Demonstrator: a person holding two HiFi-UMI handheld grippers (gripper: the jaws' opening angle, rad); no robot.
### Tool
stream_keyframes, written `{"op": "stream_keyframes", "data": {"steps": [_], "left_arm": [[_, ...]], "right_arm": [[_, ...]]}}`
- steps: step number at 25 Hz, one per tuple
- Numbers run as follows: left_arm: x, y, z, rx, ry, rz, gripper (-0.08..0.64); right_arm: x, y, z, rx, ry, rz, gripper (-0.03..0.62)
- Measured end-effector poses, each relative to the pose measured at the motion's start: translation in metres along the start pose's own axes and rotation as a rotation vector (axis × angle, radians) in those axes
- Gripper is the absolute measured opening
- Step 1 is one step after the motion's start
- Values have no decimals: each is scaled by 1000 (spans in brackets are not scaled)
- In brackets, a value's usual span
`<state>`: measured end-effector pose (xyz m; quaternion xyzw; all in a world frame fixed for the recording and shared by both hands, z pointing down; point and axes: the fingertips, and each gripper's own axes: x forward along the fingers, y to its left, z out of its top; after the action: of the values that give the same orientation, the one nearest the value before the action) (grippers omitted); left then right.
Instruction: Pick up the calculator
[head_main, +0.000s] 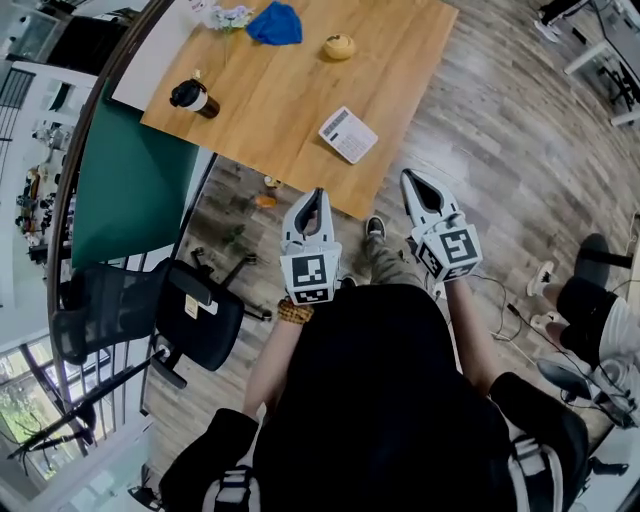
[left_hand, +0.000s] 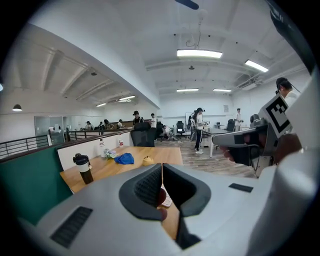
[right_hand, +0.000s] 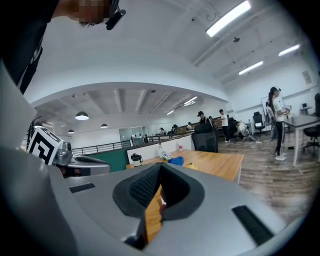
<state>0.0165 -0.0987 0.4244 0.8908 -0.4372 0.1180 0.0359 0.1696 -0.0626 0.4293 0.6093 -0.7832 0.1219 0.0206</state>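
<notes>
The calculator (head_main: 348, 134) is white with grey keys and lies flat near the near edge of the wooden table (head_main: 290, 90). My left gripper (head_main: 318, 193) is shut and empty, in the air just short of that edge, below and left of the calculator. To the right, my right gripper (head_main: 409, 176) is also shut and empty, off the table's near corner. In the left gripper view the closed jaws (left_hand: 162, 168) hide most of the calculator (left_hand: 166, 201). The right gripper view shows its shut jaws (right_hand: 160, 168) with the table (right_hand: 220, 165) beyond.
On the table stand a black bottle (head_main: 195, 97), a blue cloth (head_main: 275, 24), a yellow object (head_main: 339, 46) and a small bunch of flowers (head_main: 225, 15). A green partition (head_main: 130, 180) and a black office chair (head_main: 150, 310) are at the left. A seated person (head_main: 590, 300) is at the right.
</notes>
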Motion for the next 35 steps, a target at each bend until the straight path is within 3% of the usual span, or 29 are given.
{"op": "stream_keyframes", "data": {"steps": [6, 13, 14, 16, 18, 27, 31, 35], "left_arm": [[43, 3, -7, 25, 55, 35, 26], [77, -20, -28, 35, 113, -44, 32], [81, -21, -32, 34, 122, -48, 46], [91, -23, -38, 39, 135, -66, 147], [100, -23, -46, 49, 144, -89, 167], [145, -13, -95, 36, 211, -139, 199], [167, -6, -131, 34, 285, -153, 201], [180, 1, -158, 25, 342, -168, 201]], "right_arm": [[27, -44, -7, 24, 9, 31, 7], [44, -59, -11, 9, 55, 94, 8], [47, -61, -11, 5, 66, 100, 7], [55, -63, -11, -9, 86, 115, 8], [64, -64, -13, -30, 106, 136, 8], [96, -80, -28, -78, 191, 139, 20], [115, -83, -36, -82, 228, 145, 20], [132, -76, -46, -150, 276, 168, 20]]}}
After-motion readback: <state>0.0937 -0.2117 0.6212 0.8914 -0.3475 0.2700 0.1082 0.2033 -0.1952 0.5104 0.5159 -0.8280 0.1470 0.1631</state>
